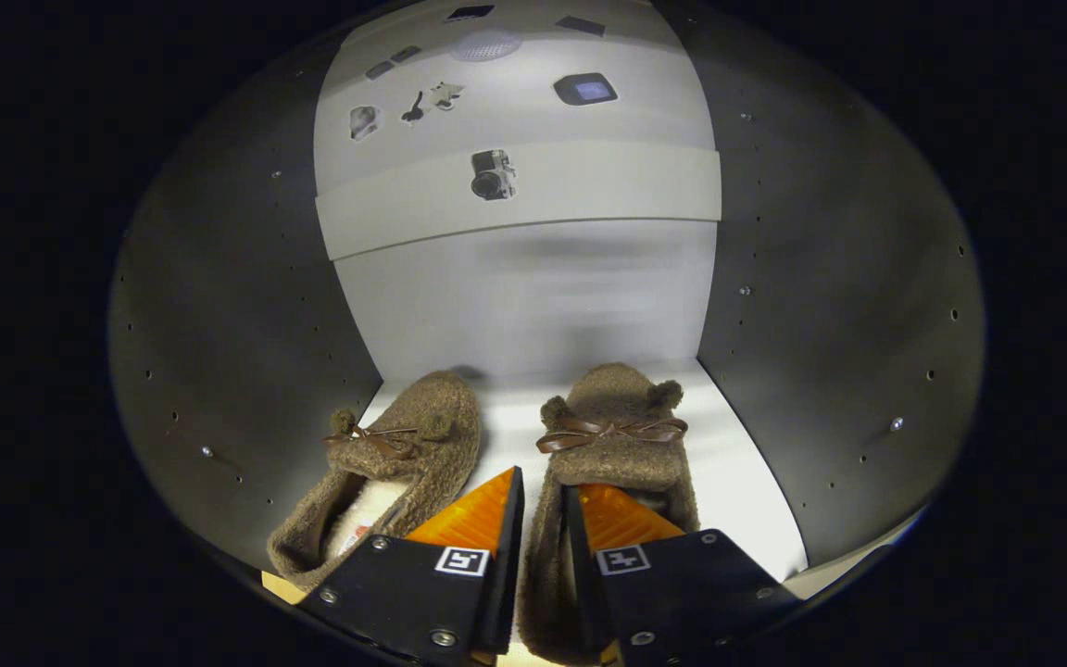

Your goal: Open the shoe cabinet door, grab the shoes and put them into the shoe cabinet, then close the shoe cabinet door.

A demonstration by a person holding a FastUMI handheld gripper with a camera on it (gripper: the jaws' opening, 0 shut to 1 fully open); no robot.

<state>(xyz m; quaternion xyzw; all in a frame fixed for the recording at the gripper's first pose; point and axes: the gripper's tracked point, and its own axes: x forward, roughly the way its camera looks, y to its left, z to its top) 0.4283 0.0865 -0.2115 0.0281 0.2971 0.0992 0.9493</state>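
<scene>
I'm setting the right slipper beside the left slipper in the cabinet, jaws pinching its side wall; next I'm releasing it.

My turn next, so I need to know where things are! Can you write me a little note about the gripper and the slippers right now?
Hand-held gripper: shut on the side wall of the right slipper, one finger inside it, one outside.
Both fuzzy brown slippers sit on the cabinet shelf, toes toward the back wall; the left slipper lies beside the fingers, untouched.
Done: door open, both slippers inside.
Left: let go, pull out, close the door.
</scene>
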